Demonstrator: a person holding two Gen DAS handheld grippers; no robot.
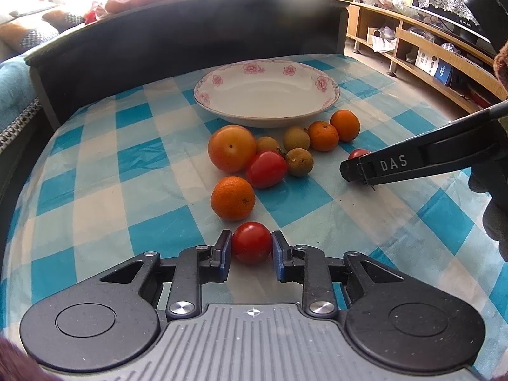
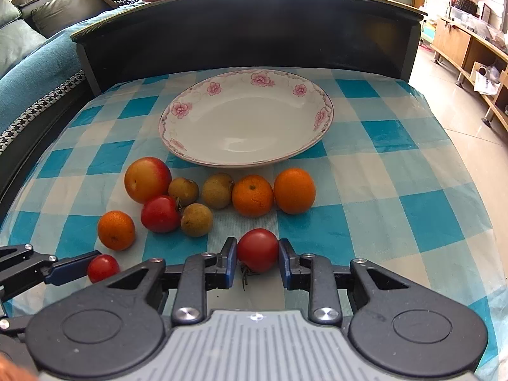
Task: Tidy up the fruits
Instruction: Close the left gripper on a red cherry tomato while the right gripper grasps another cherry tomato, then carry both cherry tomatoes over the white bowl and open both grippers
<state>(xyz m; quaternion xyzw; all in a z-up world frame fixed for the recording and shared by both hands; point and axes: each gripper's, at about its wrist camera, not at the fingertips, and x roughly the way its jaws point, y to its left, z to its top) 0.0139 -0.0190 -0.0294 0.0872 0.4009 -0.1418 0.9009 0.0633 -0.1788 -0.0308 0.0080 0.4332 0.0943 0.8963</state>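
Your left claw point(image 1: 251, 250) clamps one small tomato point(image 1: 251, 243); your right claw point(image 2: 257, 262) clamps another tomato point(image 2: 257, 250), near the plate point(image 2: 190, 155).

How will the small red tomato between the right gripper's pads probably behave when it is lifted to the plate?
The tomato is round with glossy skin, so it may slip or roll if the right gripper loosens. It looks soft, so a hard squeeze could bruise it. It is small, probably light, and the plate has a raised rim that should keep it in.
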